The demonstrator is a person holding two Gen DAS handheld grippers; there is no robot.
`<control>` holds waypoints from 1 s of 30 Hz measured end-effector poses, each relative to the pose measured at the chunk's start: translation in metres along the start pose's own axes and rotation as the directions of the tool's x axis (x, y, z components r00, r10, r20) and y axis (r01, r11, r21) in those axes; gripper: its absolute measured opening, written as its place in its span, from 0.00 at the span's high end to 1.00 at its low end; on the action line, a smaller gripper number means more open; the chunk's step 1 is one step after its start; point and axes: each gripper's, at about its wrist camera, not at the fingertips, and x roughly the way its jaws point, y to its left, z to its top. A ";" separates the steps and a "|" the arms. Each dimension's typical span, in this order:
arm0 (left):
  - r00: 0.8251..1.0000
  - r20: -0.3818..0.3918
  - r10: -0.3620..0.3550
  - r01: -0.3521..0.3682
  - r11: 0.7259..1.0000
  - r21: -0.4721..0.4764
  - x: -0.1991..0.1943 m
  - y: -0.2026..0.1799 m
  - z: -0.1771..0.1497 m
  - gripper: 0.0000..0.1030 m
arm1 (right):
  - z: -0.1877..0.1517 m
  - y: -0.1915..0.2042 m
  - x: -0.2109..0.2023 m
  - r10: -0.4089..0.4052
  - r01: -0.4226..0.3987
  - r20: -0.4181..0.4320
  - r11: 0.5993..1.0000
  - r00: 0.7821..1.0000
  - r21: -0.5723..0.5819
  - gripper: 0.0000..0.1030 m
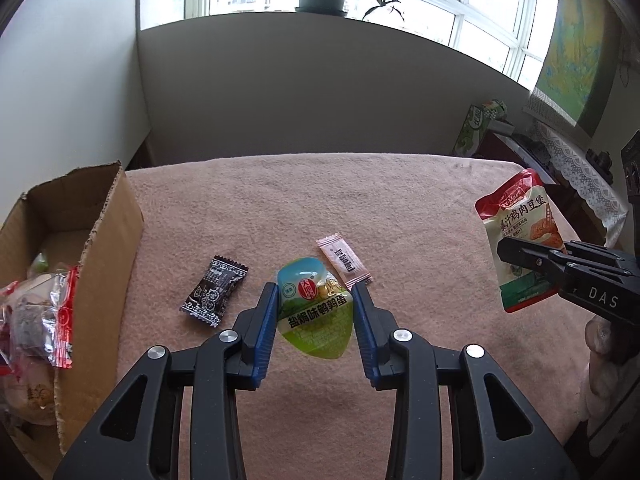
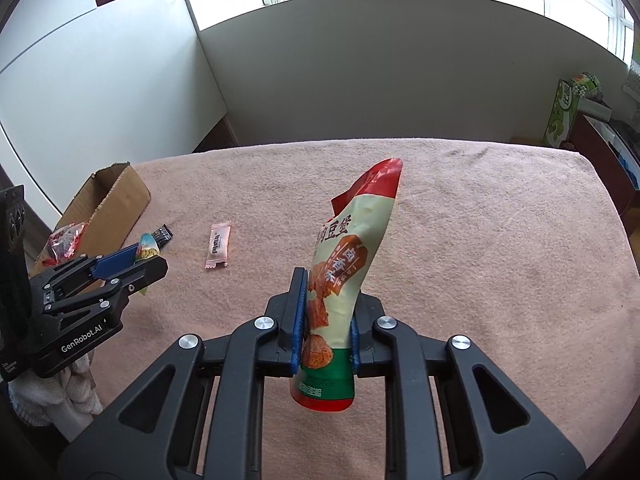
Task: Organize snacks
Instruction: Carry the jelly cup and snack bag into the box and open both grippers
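Note:
My left gripper point(image 1: 315, 294) is shut on a green and blue quail-egg pack point(image 1: 316, 316), held just above the pink cloth; the same gripper point(image 2: 150, 256) shows at the left of the right wrist view. My right gripper point(image 2: 328, 304) is shut on a red, cream and green snack pouch point(image 2: 352, 248), lifted clear of the cloth; that pouch point(image 1: 520, 240) also hangs at the right of the left wrist view. A black candy wrapper point(image 1: 214, 290) and a pink sachet point(image 1: 344, 260) lie flat on the cloth.
An open cardboard box point(image 1: 108, 232) with several snacks inside stands at the left edge of the cloth-covered table point(image 2: 480, 240). A green carton point(image 2: 564, 112) and dark furniture stand beyond the table's far right corner. A white wall runs behind.

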 end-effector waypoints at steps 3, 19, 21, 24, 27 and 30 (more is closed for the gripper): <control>0.999 0.031 -0.007 0.007 1.000 -0.005 -0.012 0.001 0.003 0.66 | 0.005 0.005 -0.008 0.016 -0.016 0.018 1.000 1.000 0.001 0.83; 0.969 0.248 -0.006 0.029 0.995 -0.090 -0.104 0.046 0.019 0.66 | 0.023 0.091 -0.032 0.175 -0.170 0.073 0.982 0.982 -0.079 0.83; 0.964 0.266 0.013 0.016 0.994 -0.107 -0.111 0.060 0.018 0.66 | 0.022 0.107 -0.031 0.187 -0.179 0.072 0.978 0.980 -0.105 0.83; 0.957 0.287 0.049 -0.011 0.991 -0.135 -0.120 0.081 0.017 0.66 | 0.021 0.128 -0.029 0.218 -0.209 0.063 0.969 0.974 -0.129 0.83; 0.951 0.297 0.085 -0.035 0.985 -0.171 -0.126 0.104 0.016 0.66 | 0.019 0.148 -0.028 0.250 -0.239 0.054 0.959 0.967 -0.155 0.83; 0.950 0.290 0.111 -0.048 0.975 -0.215 -0.124 0.127 0.017 0.66 | 0.018 0.170 -0.024 0.283 -0.272 0.039 0.945 0.958 -0.183 0.83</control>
